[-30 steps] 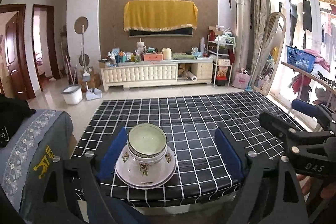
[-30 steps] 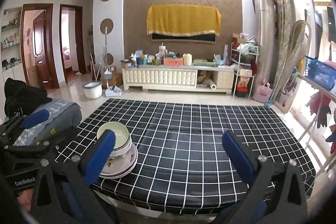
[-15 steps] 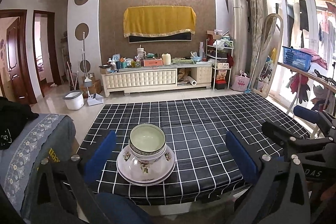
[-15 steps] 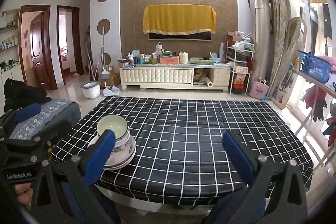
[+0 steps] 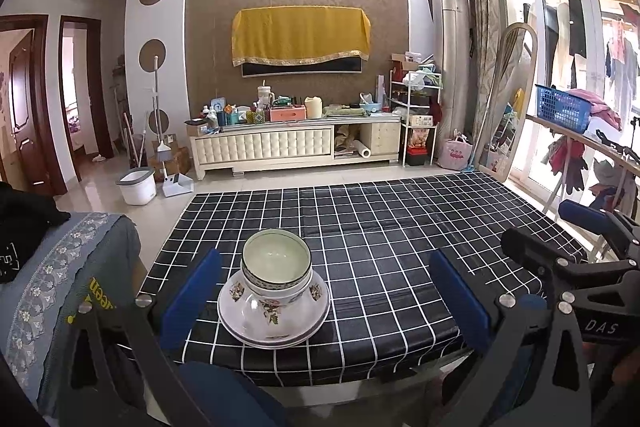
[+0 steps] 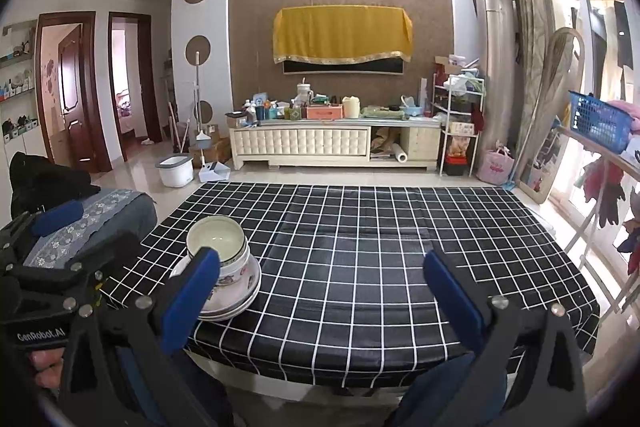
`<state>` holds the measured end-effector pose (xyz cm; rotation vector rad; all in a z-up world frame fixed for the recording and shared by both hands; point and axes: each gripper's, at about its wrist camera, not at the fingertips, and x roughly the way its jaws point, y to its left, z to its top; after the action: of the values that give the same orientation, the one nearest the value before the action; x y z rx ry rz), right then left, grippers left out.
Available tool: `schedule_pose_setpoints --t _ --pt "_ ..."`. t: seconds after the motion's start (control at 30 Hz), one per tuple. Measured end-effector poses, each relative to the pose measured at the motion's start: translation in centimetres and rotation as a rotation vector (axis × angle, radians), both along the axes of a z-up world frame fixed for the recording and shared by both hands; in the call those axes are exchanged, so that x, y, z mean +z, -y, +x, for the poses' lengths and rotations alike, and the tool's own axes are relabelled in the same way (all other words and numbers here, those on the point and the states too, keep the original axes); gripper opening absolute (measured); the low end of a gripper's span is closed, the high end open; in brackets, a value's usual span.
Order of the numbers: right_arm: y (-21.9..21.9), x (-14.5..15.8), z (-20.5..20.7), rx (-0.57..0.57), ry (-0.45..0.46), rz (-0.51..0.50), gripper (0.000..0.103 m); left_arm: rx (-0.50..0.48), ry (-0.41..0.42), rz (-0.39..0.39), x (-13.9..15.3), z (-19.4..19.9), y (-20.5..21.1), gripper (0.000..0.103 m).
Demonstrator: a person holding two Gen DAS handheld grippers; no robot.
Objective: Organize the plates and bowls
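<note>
A stack of dishes stands near the front left of the black checked table: a green-lined bowl sits in a floral bowl on white plates. My left gripper is open and empty, back from the table's front edge, its blue pads wide on either side of the stack without touching it. In the right wrist view the stack is at the left, partly behind the left blue pad. My right gripper is open and empty, back from the table's front edge.
A grey-covered seat with a black garment stands left of the table. Beyond the table are a TV cabinet crowded with items, a white bucket, a shelf rack and a clothes rack at the right.
Both grippers have drawn back and up from the table; the stack now sits farther ahead of the left pads. The dishes have not moved.
</note>
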<state>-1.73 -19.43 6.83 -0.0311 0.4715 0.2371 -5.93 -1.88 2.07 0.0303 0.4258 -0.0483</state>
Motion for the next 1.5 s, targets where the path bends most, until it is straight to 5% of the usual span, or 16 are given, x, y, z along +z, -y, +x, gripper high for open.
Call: schedule_pose_setpoints --t 1.5 --pt "0.50 -0.35 -0.25 0.003 -0.013 0.007 0.103 -0.029 -0.025 -0.006 -0.43 -0.06 -0.33 0.103"
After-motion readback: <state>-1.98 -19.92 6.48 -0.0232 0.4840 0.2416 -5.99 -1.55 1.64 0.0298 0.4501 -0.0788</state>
